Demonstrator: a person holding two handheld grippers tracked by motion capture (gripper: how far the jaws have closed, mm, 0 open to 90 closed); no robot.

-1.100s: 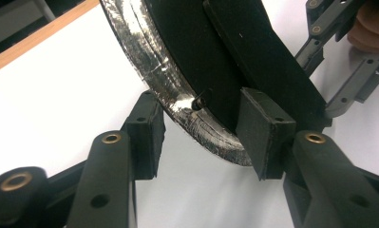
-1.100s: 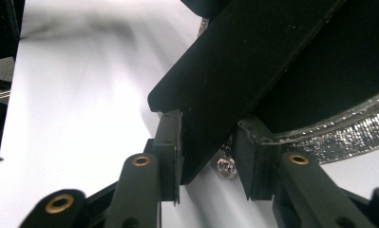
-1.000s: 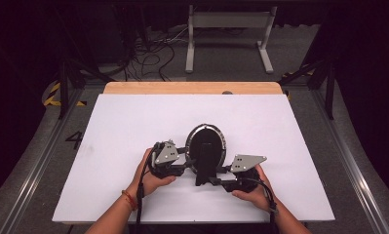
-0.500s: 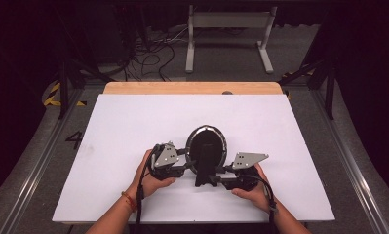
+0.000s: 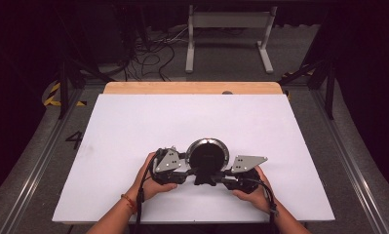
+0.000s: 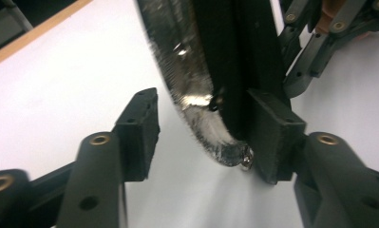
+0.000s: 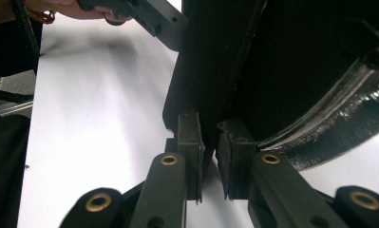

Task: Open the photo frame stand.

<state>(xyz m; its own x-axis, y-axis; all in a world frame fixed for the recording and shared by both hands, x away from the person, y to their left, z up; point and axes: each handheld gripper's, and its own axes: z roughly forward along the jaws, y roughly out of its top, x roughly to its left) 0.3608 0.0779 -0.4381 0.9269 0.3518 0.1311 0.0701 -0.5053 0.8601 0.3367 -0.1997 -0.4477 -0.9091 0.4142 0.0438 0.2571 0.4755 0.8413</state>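
A: How are the person's hands set?

B: Both forearms come in from the near edge of the white surface (image 5: 133, 126). The left hand (image 5: 155, 181) holds the left claw (image 5: 184, 168) and the right hand (image 5: 253, 192) holds the right claw (image 5: 221, 174). The two claws point inward at each other, low over the surface, each topped by a grey three-cornered plate.

A: What sits between them?

B: A round black disc with a shiny, brushed silver rim (image 5: 207, 155), standing up on edge, just in front of the hands near the surface's near side.

A: And the left claw's state?

B: Its jaws stand apart and have just been opening. In the left gripper view the disc's rim (image 6: 196, 95) hangs between them: the right-hand pad (image 6: 272, 133) lies against the black part, while the left-hand pad (image 6: 142, 128) is clear of it, with white surface showing in the gap.

A: The right claw?

B: Its jaws have just been closing. In the right gripper view the two pads (image 7: 192, 142) are nearly together, clamped on a thin black edge at the disc's foot (image 7: 211, 85).

A: Anything in the way?

B: Nothing else lies on the surface. Beyond it runs a strip of bare wood (image 5: 192, 87), then a dark floor with tangled cables (image 5: 153, 48) and a grey metal stand (image 5: 228, 34).
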